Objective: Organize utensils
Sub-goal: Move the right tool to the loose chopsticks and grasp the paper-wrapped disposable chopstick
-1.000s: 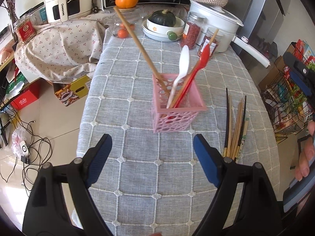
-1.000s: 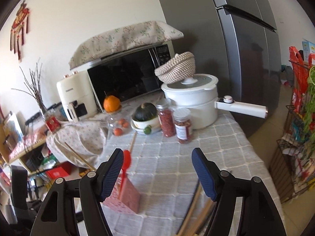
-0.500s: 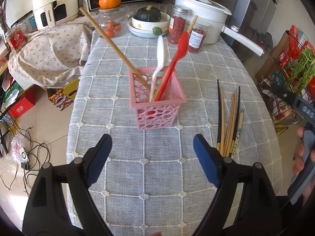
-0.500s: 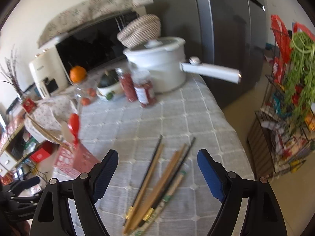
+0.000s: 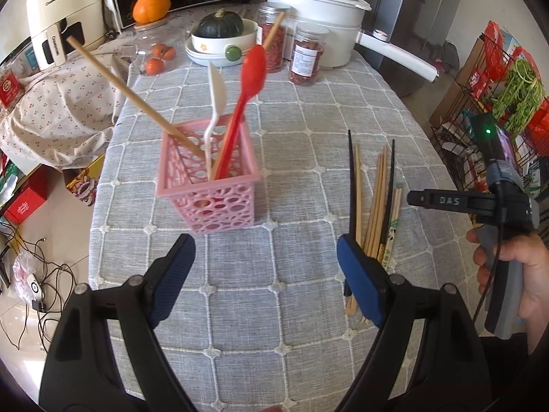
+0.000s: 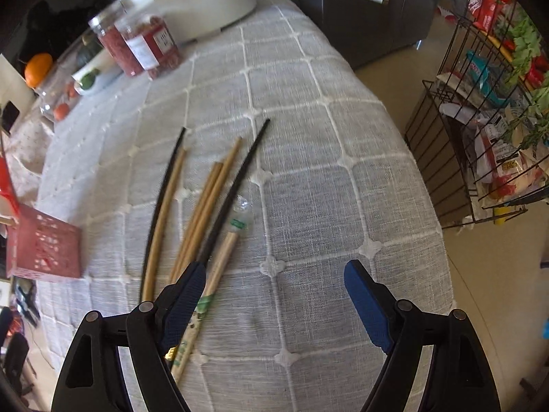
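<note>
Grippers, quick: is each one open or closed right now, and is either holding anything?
Left gripper: open, holding nothing, in front of the pink basket.
Right gripper: open, holding nothing, above the chopsticks on the tablecloth.

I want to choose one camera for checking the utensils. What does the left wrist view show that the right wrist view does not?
Only the left wrist view shows what stands in the pink holder: red spoon, white spoon and wooden stick; also the open left tongs. Only the right wrist view shows the open right tongs above the loose chopsticks up close. Both show the chopsticks, holder and checked tablecloth.
</note>
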`<state>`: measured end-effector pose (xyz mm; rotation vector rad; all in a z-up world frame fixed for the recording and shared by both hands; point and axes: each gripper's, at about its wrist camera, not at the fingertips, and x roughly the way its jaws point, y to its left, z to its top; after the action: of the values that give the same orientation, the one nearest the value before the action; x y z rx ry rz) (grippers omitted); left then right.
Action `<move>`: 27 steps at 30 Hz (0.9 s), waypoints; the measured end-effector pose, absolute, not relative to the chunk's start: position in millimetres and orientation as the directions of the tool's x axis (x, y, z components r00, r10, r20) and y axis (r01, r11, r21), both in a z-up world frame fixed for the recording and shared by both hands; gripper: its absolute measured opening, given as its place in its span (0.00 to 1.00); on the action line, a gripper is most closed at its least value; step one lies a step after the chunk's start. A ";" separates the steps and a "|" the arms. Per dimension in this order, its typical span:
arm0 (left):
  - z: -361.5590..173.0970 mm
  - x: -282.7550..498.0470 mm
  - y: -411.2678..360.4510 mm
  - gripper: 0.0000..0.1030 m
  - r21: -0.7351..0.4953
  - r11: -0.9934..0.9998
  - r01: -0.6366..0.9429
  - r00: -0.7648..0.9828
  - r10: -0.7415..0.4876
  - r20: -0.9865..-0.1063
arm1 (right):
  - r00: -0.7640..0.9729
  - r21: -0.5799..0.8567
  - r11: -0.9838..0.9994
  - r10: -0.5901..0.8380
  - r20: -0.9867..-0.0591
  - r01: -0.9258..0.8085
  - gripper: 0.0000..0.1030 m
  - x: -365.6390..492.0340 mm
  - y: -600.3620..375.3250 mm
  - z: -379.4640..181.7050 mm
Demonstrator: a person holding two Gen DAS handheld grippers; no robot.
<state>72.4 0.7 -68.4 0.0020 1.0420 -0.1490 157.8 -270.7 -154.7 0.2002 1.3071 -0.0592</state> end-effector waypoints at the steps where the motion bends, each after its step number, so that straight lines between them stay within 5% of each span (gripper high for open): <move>1: -68.8 73.3 -2.0 0.82 -0.068 0.989 0.129 0.494 -0.123 -0.861 | 0.256 0.115 0.982 0.073 -0.964 0.153 0.82 159.0 -269.4 -157.0; 16: -74.9 76.1 -21.3 0.82 -0.040 0.984 0.176 0.478 -0.121 -0.870 | 0.204 -0.004 0.998 -0.018 -0.979 0.069 0.79 171.9 -237.7 -179.2; 19: -74.9 75.2 -24.1 0.82 -0.032 0.981 0.190 0.480 -0.121 -0.869 | 0.185 0.012 0.999 0.003 -0.983 0.048 0.70 168.8 -233.7 -176.3; 27: -78.2 70.8 -28.9 0.82 -0.014 0.976 0.219 0.475 -0.119 -0.872 | 0.197 0.097 0.993 0.082 -0.977 0.068 0.13 158.1 -253.0 -169.1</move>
<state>70.8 -28.9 -78.2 0.1044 1.0562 -0.2071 158.1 -253.0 -169.1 0.1281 1.3735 0.0099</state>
